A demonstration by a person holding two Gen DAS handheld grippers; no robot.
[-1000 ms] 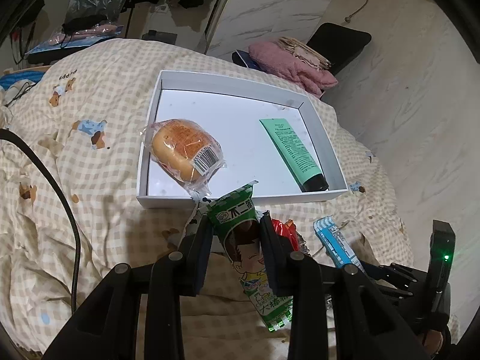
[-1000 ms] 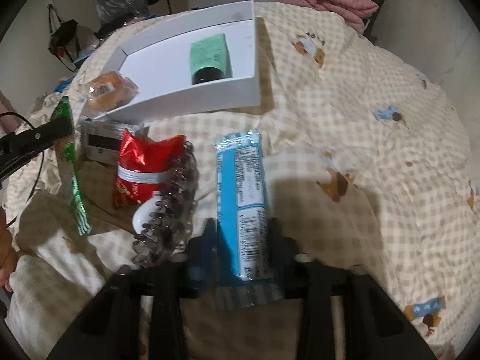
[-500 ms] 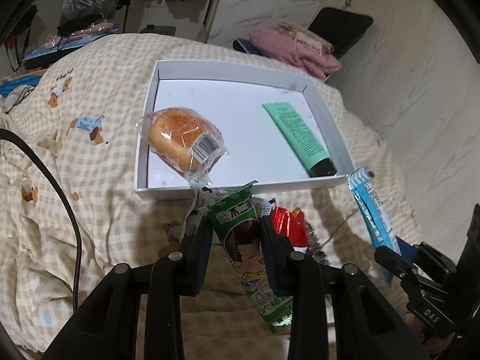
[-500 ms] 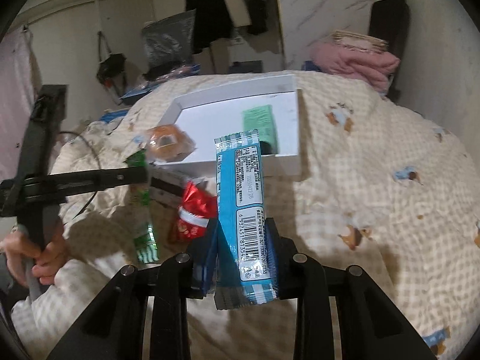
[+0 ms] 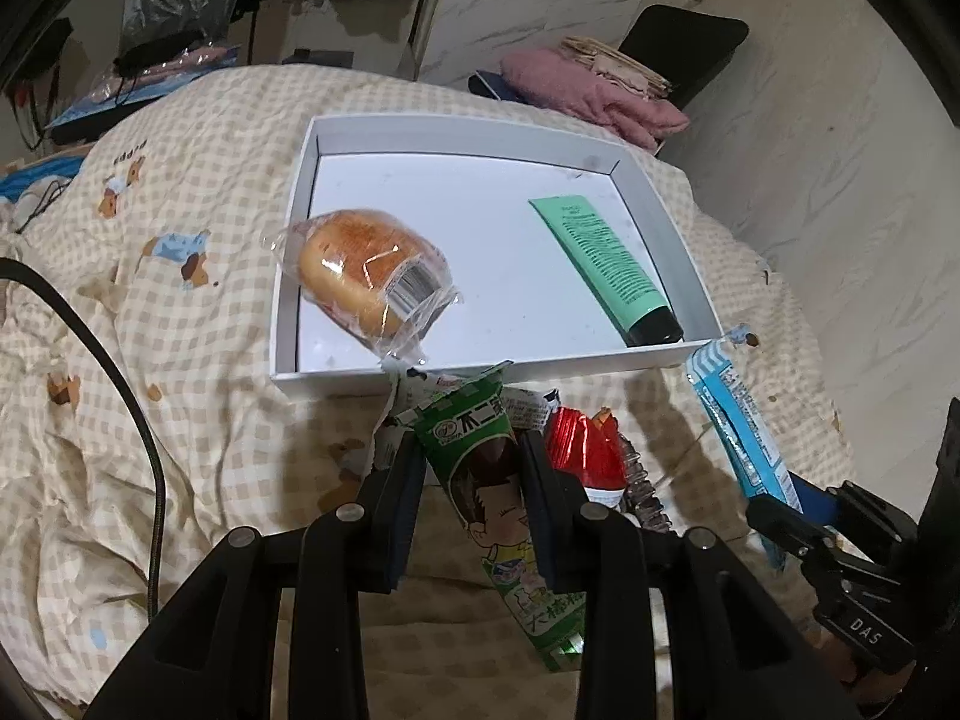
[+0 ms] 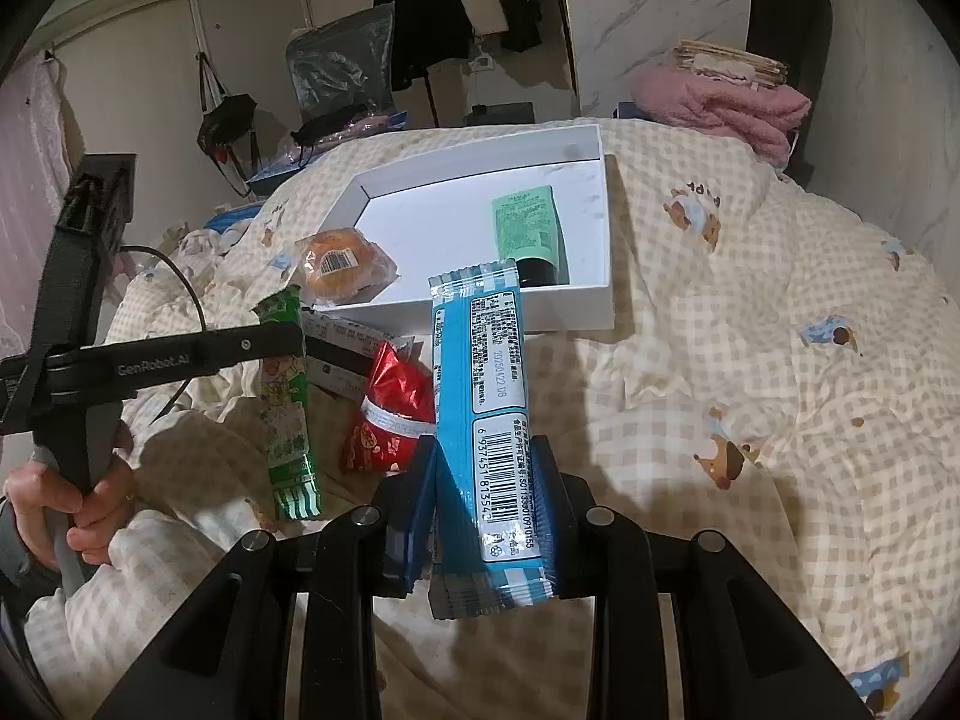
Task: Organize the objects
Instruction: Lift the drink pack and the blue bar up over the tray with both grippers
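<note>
Nearest each camera, a gripper clamps a snack: the left gripper (image 5: 468, 474) pinches a green pack (image 5: 480, 456), the right gripper (image 6: 489, 480) a blue bar (image 6: 480, 384). Beyond, on the quilt (image 6: 750, 330), lies a red packet (image 6: 393, 414) (partly hidden). Farther off, the white tray (image 5: 480, 369) holds a bun (image 5: 366, 273) and a tube (image 5: 606, 261). Carry each snack clear over the tray's near wall before releasing.

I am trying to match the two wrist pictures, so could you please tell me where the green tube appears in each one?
Left wrist: the green tube lies right of centre, along the right wall of the white box, black cap nearest the camera.
Right wrist: the tube sits above centre, inside the box's right end.
Shared landmark: the wrapped bun at the box's left side.
</note>
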